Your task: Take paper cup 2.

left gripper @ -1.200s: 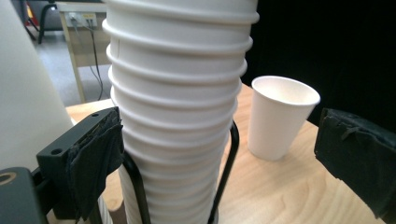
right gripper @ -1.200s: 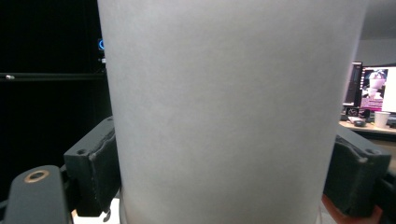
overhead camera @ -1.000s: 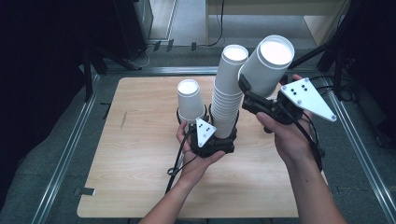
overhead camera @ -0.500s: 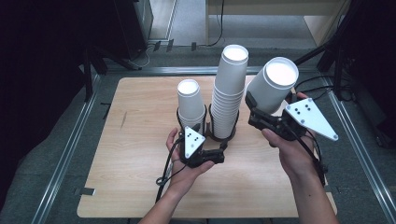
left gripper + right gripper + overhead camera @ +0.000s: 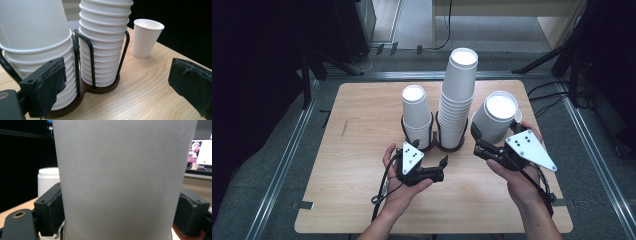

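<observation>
A black wire cup holder (image 5: 437,143) on a brown base stands mid-table. Its left slot holds a short stack of white paper cups (image 5: 416,115), its right slot a tall stack (image 5: 457,100). My left gripper (image 5: 441,169) lies just in front of the holder, open with nothing between its jaws. In the left gripper view the left gripper (image 5: 122,82) faces the holder (image 5: 92,85) and both stacks. My right gripper (image 5: 484,139) is shut on a single white paper cup (image 5: 498,117), held to the right of the tall stack. That cup (image 5: 120,177) sits between the pads (image 5: 51,210).
Another single white cup (image 5: 146,38) stands on the wooden table (image 5: 362,200) behind the held one; its rim (image 5: 518,116) peeks out at the right. Metal rails run along the table's sides. A monitor (image 5: 201,151) glows far behind.
My right gripper has come down with the cup, to the right of the tall stack. My left gripper has drawn back from the holder toward the near edge and to the left.
</observation>
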{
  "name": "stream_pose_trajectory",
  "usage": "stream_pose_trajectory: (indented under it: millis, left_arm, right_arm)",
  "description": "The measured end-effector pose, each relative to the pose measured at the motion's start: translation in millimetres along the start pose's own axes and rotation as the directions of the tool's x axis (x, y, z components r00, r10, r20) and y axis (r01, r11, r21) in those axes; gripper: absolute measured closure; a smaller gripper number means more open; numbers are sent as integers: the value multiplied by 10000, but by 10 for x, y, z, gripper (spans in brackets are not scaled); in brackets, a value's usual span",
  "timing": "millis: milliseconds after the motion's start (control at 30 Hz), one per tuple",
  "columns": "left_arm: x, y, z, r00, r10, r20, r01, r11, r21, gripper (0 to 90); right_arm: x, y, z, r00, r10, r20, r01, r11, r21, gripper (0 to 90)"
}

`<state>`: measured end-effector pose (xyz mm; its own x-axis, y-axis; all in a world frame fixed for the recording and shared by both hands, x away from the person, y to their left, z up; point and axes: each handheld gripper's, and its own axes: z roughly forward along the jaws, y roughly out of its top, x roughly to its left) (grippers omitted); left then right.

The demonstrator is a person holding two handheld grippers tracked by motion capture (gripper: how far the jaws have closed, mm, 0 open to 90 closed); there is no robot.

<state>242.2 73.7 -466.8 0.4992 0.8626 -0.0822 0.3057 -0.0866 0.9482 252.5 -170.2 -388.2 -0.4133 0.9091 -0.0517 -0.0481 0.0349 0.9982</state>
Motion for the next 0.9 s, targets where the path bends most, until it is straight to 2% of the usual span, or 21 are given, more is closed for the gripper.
stream_pose_trajectory:
  millis: [67,200,300,367,433,733,833,900]
  left_arm:
    - [24,0,-17,9999,-61,93,61,10000,10,18]
    - [36,-5,-48,9998,-19,194,20,10000,-30,18]
    - [32,-3,-45,9997,-18,256,19,10000,-45,18]
    - [39,6,-55,9996,-37,283,39,10000,-80,18]
    - [55,18,-67,9991,-181,380,187,9997,-141,18]
    - [158,87,-157,9971,-553,531,572,9977,-359,18]
    - [184,103,-172,9959,-645,641,672,9969,-410,18]
    - [198,116,-185,9948,-671,765,706,9965,-440,18]
  right_arm:
    - [13,-52,4,10000,-30,-74,32,9996,273,129]
    - [33,-132,-25,9999,-67,-94,71,9990,447,129]
    - [48,-205,-29,9996,-298,2,298,9977,613,128]
    - [60,-258,-30,9972,-734,113,724,9948,718,128]
    - [67,-302,-28,9953,-963,96,952,9921,813,128]
    - [126,-493,39,9789,-2041,109,2015,9726,1163,126]
    - [160,-546,56,9704,-2412,141,2375,9630,1277,126]
    - [182,-580,65,9573,-2885,203,2836,9502,1295,126]
